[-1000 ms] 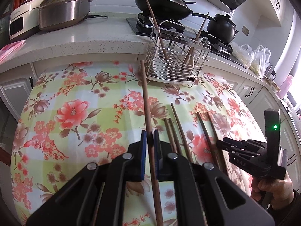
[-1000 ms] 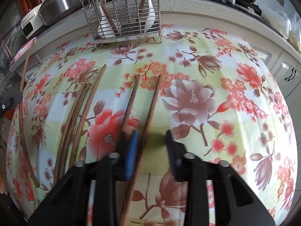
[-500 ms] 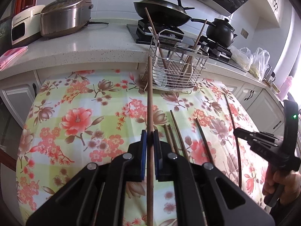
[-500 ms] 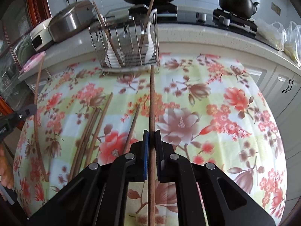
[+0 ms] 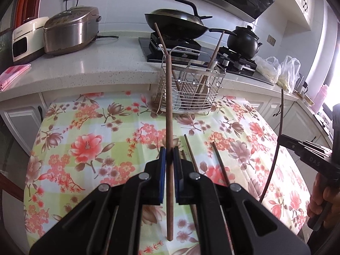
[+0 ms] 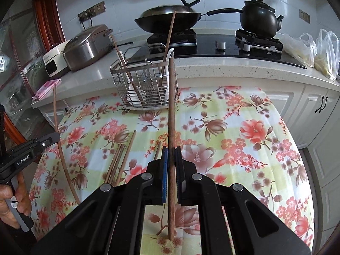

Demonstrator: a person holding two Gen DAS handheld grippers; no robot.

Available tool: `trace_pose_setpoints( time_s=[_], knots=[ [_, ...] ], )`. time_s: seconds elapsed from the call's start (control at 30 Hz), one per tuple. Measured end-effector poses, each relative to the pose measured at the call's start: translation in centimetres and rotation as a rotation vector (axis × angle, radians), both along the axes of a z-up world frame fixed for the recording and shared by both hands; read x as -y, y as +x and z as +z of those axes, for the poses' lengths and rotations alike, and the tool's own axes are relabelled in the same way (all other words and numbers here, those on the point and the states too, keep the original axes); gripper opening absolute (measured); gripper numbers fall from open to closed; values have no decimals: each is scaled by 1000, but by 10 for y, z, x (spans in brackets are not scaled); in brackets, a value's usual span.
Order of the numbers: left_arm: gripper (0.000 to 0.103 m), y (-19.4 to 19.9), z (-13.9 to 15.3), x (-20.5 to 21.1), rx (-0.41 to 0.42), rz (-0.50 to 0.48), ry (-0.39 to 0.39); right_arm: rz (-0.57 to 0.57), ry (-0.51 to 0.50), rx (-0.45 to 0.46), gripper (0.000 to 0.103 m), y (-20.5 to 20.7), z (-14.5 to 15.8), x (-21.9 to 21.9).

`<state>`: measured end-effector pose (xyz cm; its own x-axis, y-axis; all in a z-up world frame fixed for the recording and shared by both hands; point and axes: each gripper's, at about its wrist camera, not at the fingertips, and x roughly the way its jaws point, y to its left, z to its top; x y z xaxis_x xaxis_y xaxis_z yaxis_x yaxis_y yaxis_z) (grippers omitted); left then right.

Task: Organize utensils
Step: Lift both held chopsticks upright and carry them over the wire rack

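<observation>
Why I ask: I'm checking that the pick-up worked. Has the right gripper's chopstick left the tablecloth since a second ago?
Yes. The chopstick lay flat on the tablecloth; the right gripper now holds it raised, tip overlapping the wire basket.

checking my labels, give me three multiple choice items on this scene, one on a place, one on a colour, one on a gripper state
1. Where does the wire utensil basket stand?
A. on the stove
B. on the floral tablecloth, at its far edge
C. on the floor

2. What colour are the pads of the left gripper?
A. blue
B. red
C. white

3. What is the right gripper doing?
A. open over a spoon
B. shut on nothing
C. shut on a wooden chopstick

Answers:
1 B, its base sits on the cloth, in front of the counter.
2 A, blue strips line both fingers.
3 C, the stick runs between the closed pads.
</observation>
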<state>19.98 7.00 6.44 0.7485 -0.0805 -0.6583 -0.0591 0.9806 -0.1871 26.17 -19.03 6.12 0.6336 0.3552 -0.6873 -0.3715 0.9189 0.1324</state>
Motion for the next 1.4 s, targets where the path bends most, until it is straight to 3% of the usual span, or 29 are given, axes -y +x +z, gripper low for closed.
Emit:
trace_pose_setpoints(
  time_s=[1.1, 1.4],
  knots=[
    [7, 0, 8, 4, 28, -10, 6, 1, 25, 27, 7, -5, 15, 6],
    [7, 12, 19, 6, 38, -20, -2, 17, 24, 20, 7, 10, 21, 4]
  ],
)
